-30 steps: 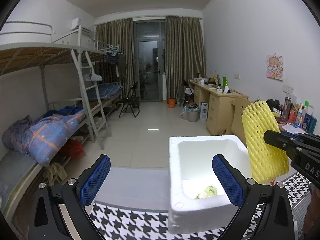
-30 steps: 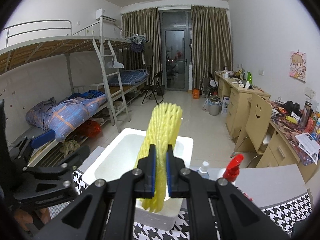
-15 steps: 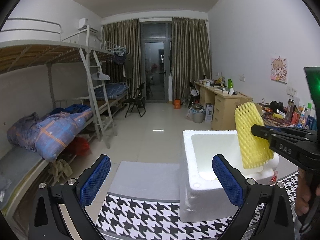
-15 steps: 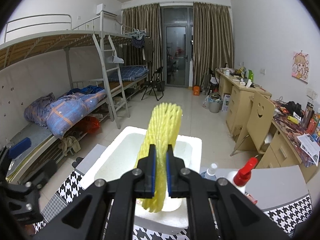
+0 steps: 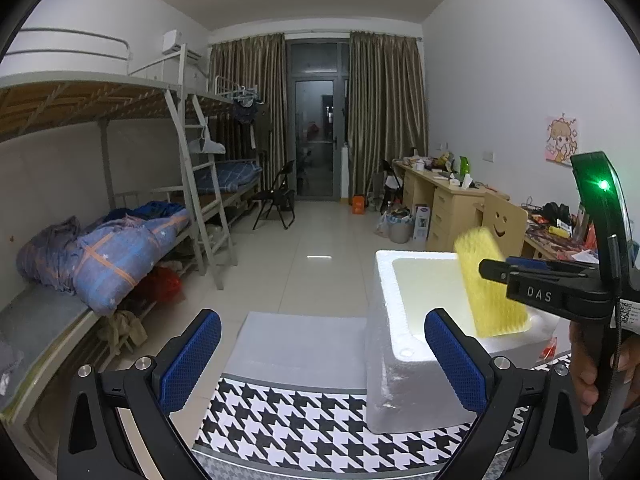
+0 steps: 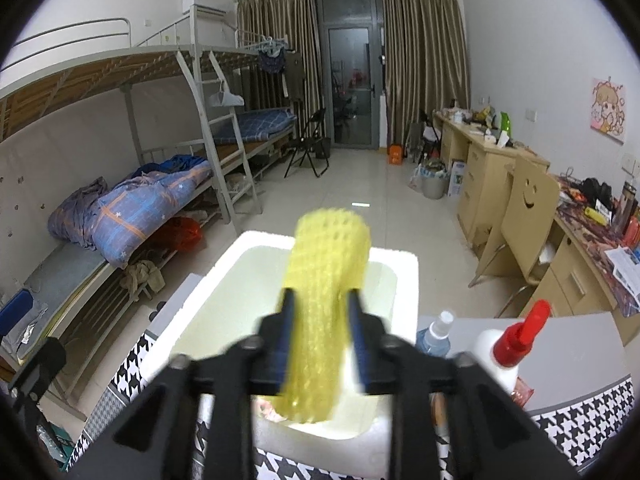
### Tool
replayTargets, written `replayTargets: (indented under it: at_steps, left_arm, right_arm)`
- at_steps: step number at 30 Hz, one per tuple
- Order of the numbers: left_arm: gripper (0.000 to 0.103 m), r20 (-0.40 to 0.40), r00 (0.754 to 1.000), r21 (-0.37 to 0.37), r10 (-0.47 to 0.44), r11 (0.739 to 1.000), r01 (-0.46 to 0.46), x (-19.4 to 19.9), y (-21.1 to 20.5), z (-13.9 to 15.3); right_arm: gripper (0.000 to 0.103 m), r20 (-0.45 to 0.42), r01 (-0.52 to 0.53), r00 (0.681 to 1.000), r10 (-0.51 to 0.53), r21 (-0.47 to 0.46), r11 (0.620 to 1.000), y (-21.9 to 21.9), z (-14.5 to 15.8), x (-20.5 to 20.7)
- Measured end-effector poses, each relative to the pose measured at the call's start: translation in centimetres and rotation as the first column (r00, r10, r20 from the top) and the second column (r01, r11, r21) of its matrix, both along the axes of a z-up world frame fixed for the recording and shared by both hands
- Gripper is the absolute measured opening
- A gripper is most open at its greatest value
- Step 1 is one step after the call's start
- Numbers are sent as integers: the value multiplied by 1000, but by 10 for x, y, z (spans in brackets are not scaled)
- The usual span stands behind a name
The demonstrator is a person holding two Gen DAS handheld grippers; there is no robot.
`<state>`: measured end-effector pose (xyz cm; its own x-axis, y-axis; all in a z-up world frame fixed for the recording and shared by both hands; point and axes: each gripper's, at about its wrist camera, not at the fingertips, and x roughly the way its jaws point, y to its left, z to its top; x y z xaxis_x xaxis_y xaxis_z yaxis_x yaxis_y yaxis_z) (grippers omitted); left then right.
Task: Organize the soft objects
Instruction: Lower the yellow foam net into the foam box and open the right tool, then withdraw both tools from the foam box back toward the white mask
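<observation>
A yellow foam net sleeve [image 6: 326, 312] stands upright between the fingers of my right gripper [image 6: 320, 306], whose jaws are opening. The net has sprung back to full width and the pads barely touch it. It hangs over the open white foam box [image 6: 406, 264], with its lower end inside. In the left wrist view the same net [image 5: 490, 284] looks blurred over the box [image 5: 384, 280], crossed by the right gripper [image 5: 496, 270]. My left gripper [image 5: 322, 320] stands open and empty just left of the box.
The box rests on a houndstooth cloth [image 5: 300, 412] beside a grey board [image 5: 296, 344]. A clear spray bottle [image 6: 434, 336] and a white bottle with a red sprayer [image 6: 508, 352] stand right of the box. A hand [image 5: 592, 368] holds the right gripper.
The right jaws have spread apart and the squeezed net has puffed back out and sunk lower into the box. The left gripper has shifted left, so the box now sits further right in its view.
</observation>
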<state>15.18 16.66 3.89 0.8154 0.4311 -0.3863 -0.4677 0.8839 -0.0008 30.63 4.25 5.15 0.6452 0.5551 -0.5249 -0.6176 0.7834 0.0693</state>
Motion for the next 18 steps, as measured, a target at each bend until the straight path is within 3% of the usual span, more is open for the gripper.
replayTargets:
  at_steps: [2, 4, 18]
  left_arm:
    - [102, 0, 1000, -1, 1, 1000, -1, 0, 1, 0]
    - [102, -2, 1000, 0, 3, 1000, -3, -1, 2, 0]
    - [102, -3, 1000, 1, -14, 1000, 14, -4, -3, 1]
  right_arm:
    - [65, 8, 5, 1000, -5, -12, 1000, 0, 0, -1]
    - [70, 4, -2, 1000, 2, -20, 1000, 1, 1, -2]
    - [74, 16, 4, 1000, -4, 24, 1000, -21, 19, -19]
